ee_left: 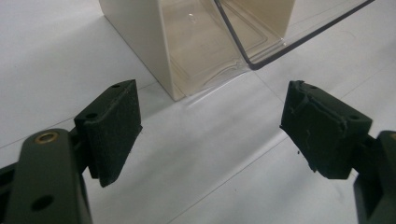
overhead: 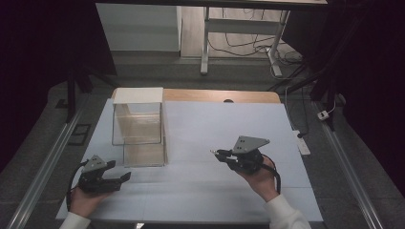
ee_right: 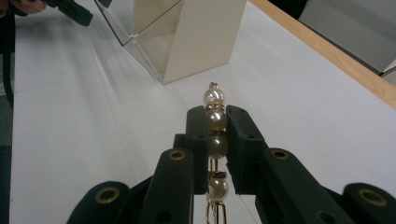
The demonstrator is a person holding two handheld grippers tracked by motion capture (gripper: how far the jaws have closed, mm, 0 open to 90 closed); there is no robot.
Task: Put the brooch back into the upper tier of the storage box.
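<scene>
We start at our right gripper (ee_right: 216, 140), whose jaws are clamped on a string of pearl beads (ee_right: 215, 122) with gold links. In the right gripper view one bead pokes out past the fingertips toward 12 o'clock, and another hangs behind the pads toward 6 o'clock. In the high view this gripper (overhead: 220, 154) sits lifted above the table at about 4 o'clock from the clear box (overhead: 138, 125), well apart from it, pointing toward 9 o'clock.

Our left gripper (ee_left: 210, 126) rests low near the table's front edge with its jaws wide apart and nothing between them. In the high view it (overhead: 119, 172) lies at about 7 o'clock from the box, near its open front.

The box stands at the table's far left, with a cream top and side walls (ee_right: 205, 37) and a clear front flap (ee_left: 289, 44) tipped outward onto the white table cover (overhead: 210, 124). Between the two grippers the cover lies bare, giving broad room across the middle. The wooden table edge (overhead: 219, 96) runs along the far side at 12 o'clock, and the cover's right edge lies at 3 o'clock from the right hand (overhead: 261, 179).
</scene>
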